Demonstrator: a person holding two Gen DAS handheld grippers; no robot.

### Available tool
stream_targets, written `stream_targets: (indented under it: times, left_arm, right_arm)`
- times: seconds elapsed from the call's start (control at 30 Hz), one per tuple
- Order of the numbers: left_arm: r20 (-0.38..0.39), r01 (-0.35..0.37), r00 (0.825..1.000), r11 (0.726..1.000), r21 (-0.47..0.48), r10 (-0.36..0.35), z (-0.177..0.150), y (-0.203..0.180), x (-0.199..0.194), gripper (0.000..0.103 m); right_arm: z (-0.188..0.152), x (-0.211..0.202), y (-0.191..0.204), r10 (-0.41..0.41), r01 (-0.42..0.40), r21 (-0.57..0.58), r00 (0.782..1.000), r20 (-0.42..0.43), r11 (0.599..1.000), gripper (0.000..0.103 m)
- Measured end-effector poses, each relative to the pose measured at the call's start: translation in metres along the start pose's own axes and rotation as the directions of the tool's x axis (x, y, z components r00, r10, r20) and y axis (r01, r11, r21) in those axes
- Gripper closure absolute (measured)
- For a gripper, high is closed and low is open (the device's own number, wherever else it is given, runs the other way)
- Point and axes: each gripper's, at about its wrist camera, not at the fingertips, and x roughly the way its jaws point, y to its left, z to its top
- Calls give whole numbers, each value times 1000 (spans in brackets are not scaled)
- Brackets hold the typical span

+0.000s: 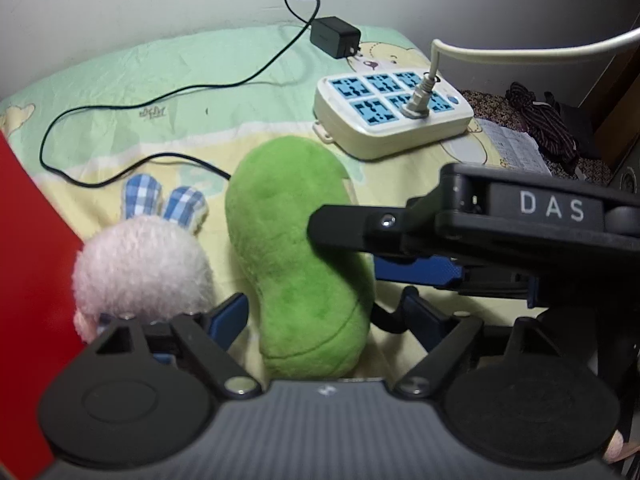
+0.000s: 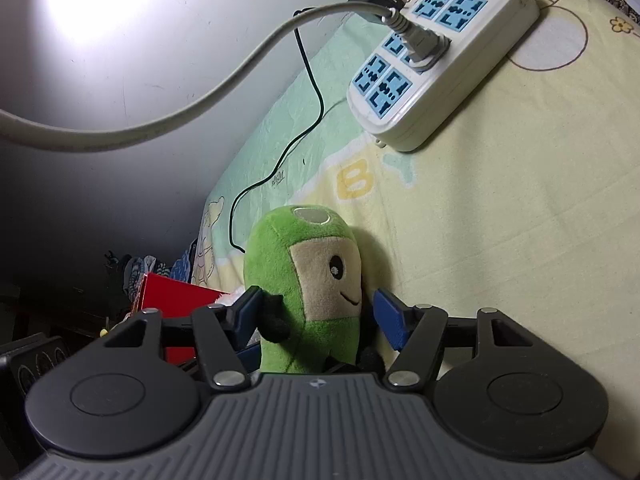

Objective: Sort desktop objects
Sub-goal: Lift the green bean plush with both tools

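Note:
A green plush toy [image 1: 296,248] lies on the cartoon-print sheet [image 1: 160,80]; its beige smiling face shows in the right wrist view [image 2: 308,280]. My left gripper [image 1: 326,316] is open, its blue-padded fingers on either side of the toy's lower body. My right gripper [image 2: 316,312] also straddles the toy, fingers close to its sides; it enters the left wrist view from the right [image 1: 480,232]. A pink plush rabbit [image 1: 140,264] with blue checked ears lies left of the green toy. A red box [image 1: 28,280] stands at the far left.
A white power strip [image 1: 392,112] with blue sockets and a plugged grey cable [image 2: 160,120] lies behind the toy. A black charger [image 1: 334,38] with a long black cord lies near the wall. Dark clothes and papers [image 1: 540,132] sit at the right.

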Motion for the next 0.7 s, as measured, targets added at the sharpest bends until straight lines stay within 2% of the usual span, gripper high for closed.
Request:
stream_targets:
  times: [0.1,0.17,0.3,0.37,0.43,0.7]
  left_arm:
    - [-13,28,1000,999,-34,-29,2,8,4,24]
    - [-20,36,999,998,-46,-37,3,11,7,25]
    - [-15,27,1000,999,-26,-28,2,8,6,25]
    - [-14,24,1000,1000,-15,-25,1,6,4,25]
    - [-10,31,999,1000,-6,-31,-1,4,0,26]
    - [-22,55,998,998,5,-55,-21,-6,-16,27]
  right_arm:
    - [0,6,-4,34,-34,21,999,-21,999,31]
    - [-1,7,-4,61,-60,24,997,-44,998,35]
    - [-2,5,1,57,-57,0,997,-47,998,39]
    - [-3,2,1,59,-59,-3,997,-45,998,42]
    - [-4,-5,2,72,-72,-3,997,-40,997,51]
    - [-19,-21,4,55,-54,11,997,-56,998,51]
